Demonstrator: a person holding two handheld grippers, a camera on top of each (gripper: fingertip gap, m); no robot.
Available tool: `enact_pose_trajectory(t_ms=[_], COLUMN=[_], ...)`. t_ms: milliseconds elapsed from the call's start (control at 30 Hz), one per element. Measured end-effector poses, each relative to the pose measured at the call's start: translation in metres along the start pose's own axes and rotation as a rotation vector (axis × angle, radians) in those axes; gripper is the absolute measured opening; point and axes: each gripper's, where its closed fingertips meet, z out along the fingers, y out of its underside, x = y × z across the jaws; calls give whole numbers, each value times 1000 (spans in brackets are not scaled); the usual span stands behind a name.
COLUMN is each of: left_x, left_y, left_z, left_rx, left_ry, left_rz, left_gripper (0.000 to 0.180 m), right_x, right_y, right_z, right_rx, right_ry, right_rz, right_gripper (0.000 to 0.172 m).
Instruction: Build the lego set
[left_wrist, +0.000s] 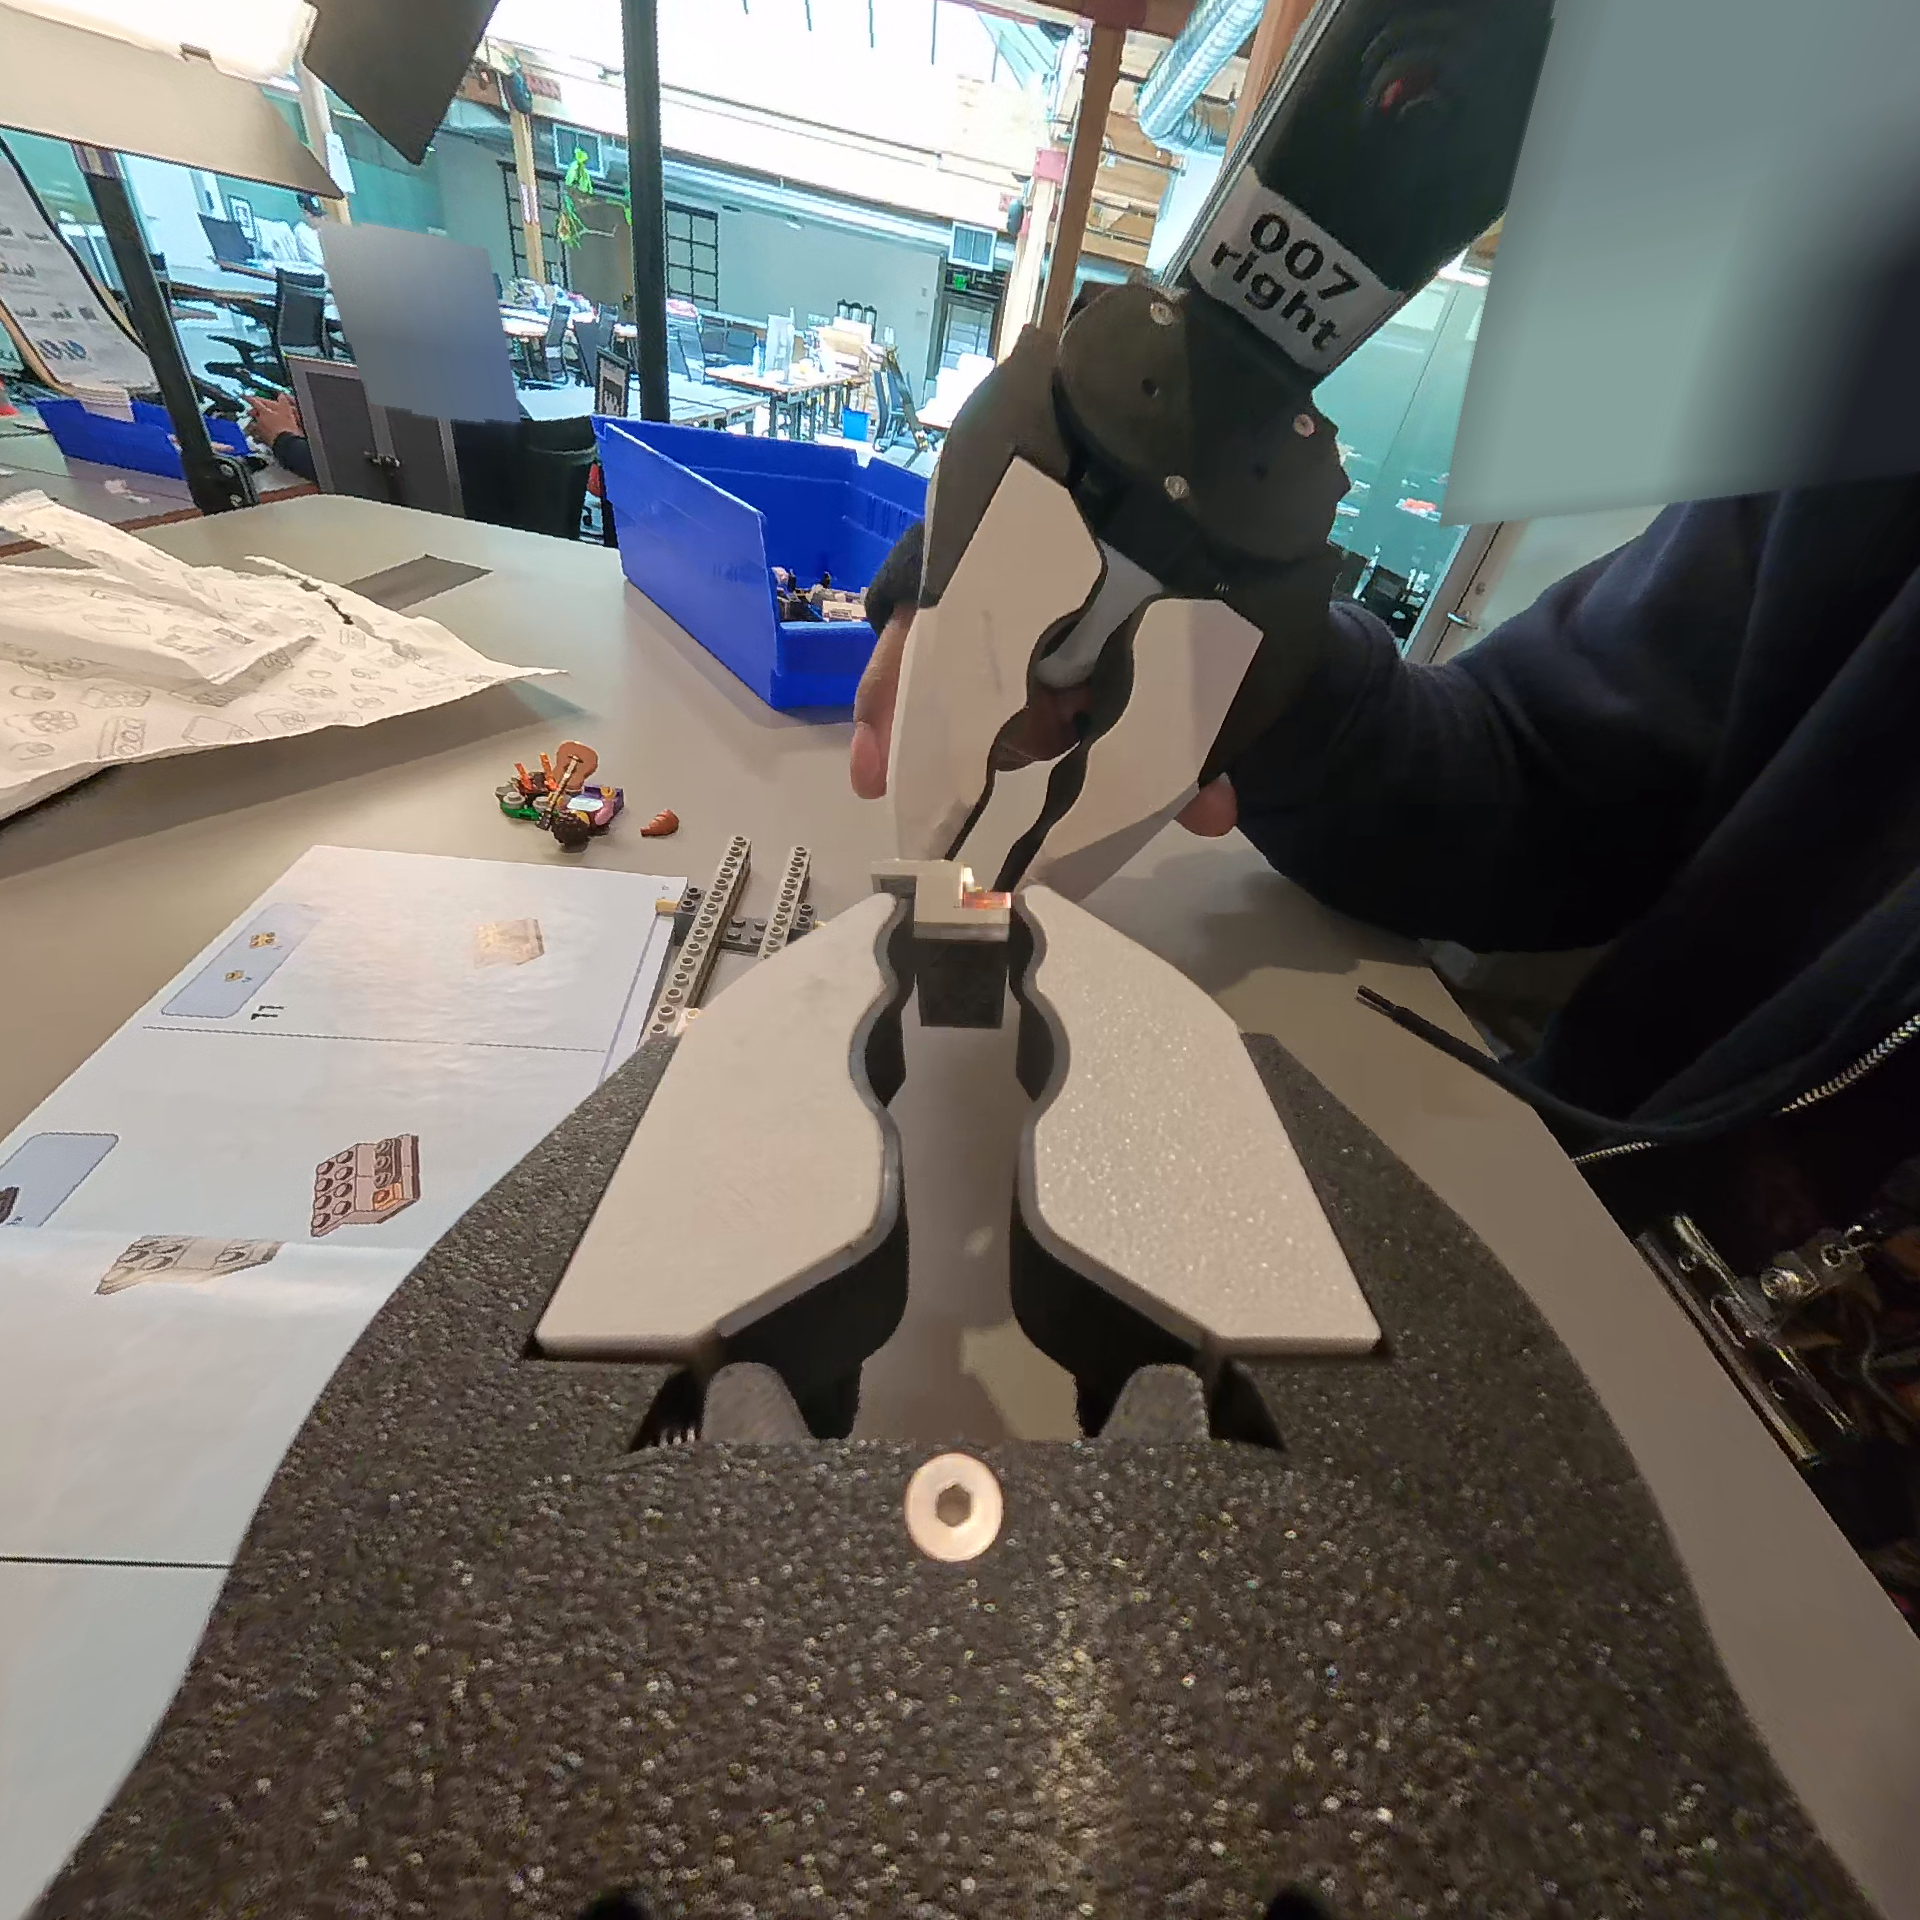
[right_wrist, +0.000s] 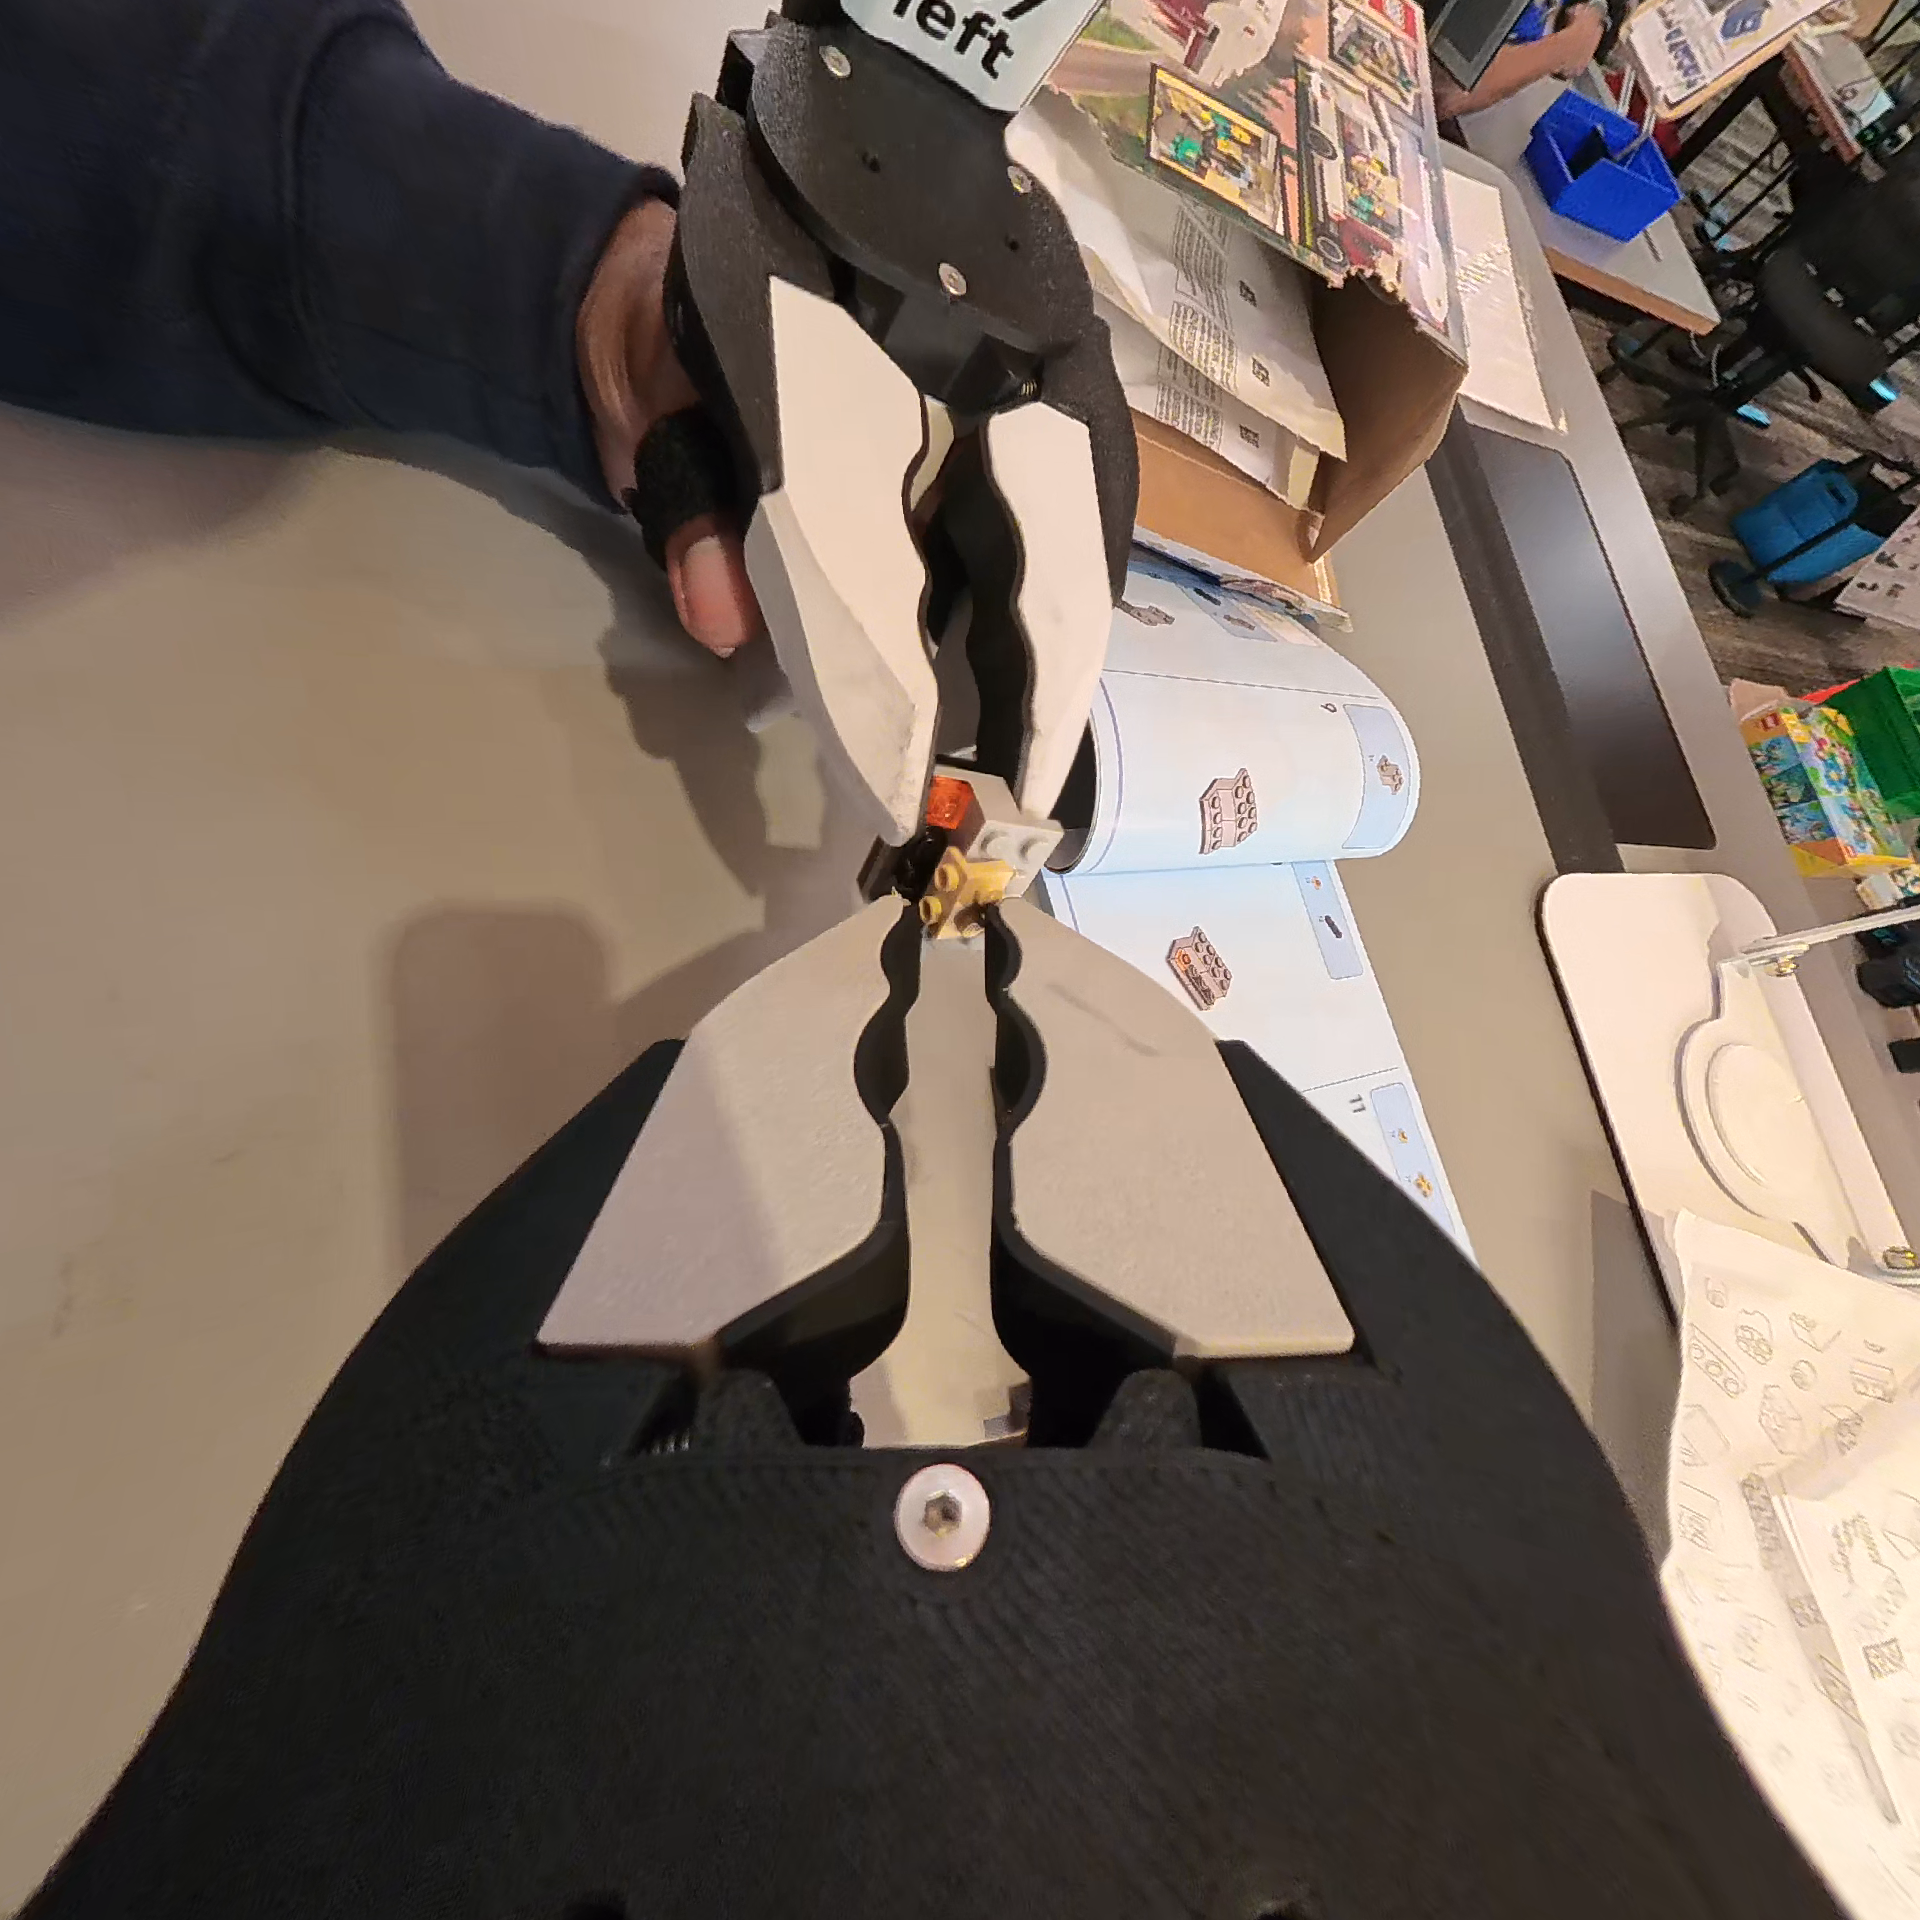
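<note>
My left gripper (left_wrist: 958, 914) is shut on a small brick assembly (left_wrist: 956, 906) of light grey and black parts, with a clear orange piece (left_wrist: 987, 881) on top, and holds it above the table. In the right wrist view the same assembly (right_wrist: 1023, 836) sits between the left gripper's (right_wrist: 971, 810) white fingers, orange piece (right_wrist: 951, 802) facing me. My right gripper (right_wrist: 951, 912) is shut on a small tan studded piece (right_wrist: 966, 894) and holds it against the assembly's underside. In the left wrist view the right gripper (left_wrist: 987, 868) comes down from above and the tan piece is hidden.
An open instruction booklet (left_wrist: 364, 1039) lies on the grey table, with grey beams (left_wrist: 717, 925) and small colourful pieces (left_wrist: 561, 790) beyond it. A blue bin (left_wrist: 727, 540) and paper bags (left_wrist: 156, 665) lie farther back. A cardboard box (right_wrist: 1299, 364) and a white board (right_wrist: 1662, 1039) are to the right. Both grippers' tips are close together, under 4 cm apart.
</note>
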Motion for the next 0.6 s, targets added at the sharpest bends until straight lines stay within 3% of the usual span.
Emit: enact_pose_trajectory(t_ms=[600], left_x=[-27], left_y=[-20], left_z=[-4], left_rx=[170], left_ry=[-187], left_rz=[-89], left_gripper=[16], right_x=[27], right_y=[-5], right_z=[10], right_rx=[40], right_ry=[171], right_rz=[232], right_gripper=[12])
